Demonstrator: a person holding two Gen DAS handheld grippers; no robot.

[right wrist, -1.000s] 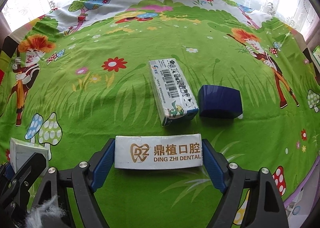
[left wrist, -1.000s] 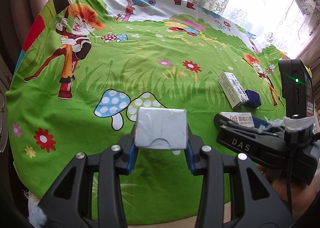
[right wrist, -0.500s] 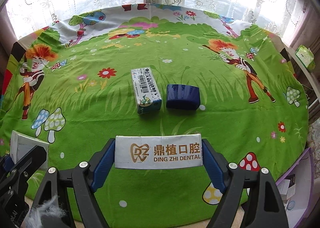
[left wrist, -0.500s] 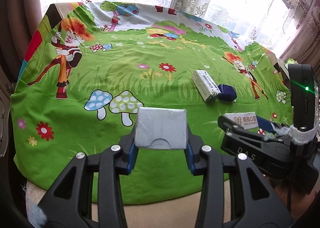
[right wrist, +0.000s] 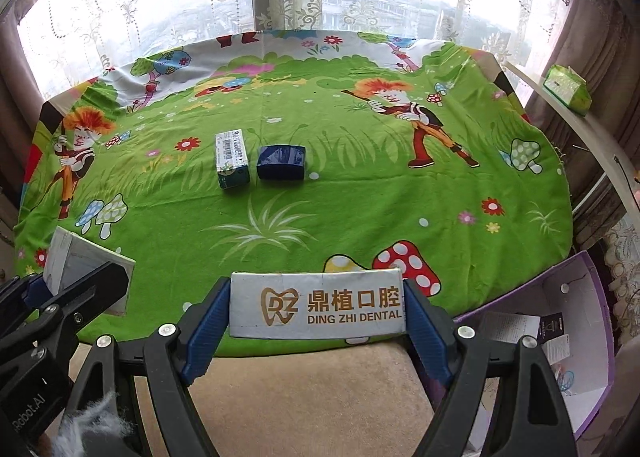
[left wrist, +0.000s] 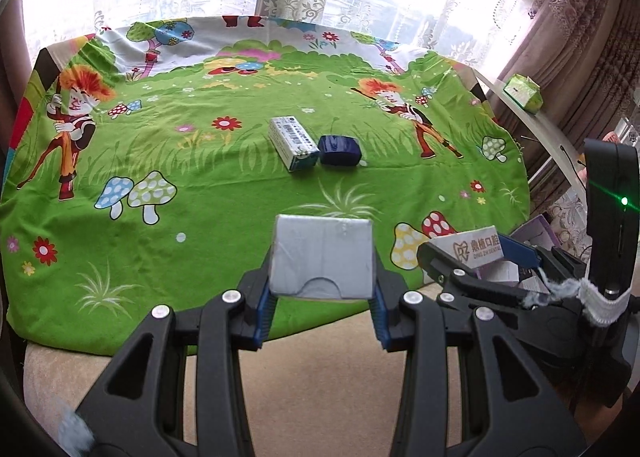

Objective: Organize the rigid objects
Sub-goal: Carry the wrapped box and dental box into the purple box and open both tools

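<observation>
My left gripper point(left wrist: 322, 297) is shut on a small grey box point(left wrist: 322, 261), held above the near edge of the green cartoon cloth point(left wrist: 200, 185). A white box printed DING ZHI DENTAL point(right wrist: 316, 305) sits clamped lengthwise in my right gripper point(right wrist: 316, 321), also near that edge. From the left wrist view the right gripper point(left wrist: 472, 257) shows at the right with its white box point(left wrist: 468, 247). Far out on the cloth lie a white barcode box point(right wrist: 232, 159) and a dark blue box point(right wrist: 281, 163), side by side.
A purple-edged open carton point(right wrist: 560, 337) with papers inside stands low at the right, off the table. A green tissue pack point(right wrist: 568, 91) rests on a white ledge at far right. Beige carpet point(right wrist: 312, 389) lies below the cloth's edge. Lace curtains hang behind.
Both grippers have pulled back and up from the table with their boxes. The barcode box and blue box now look much farther off, and the floor and purple carton came into view.
</observation>
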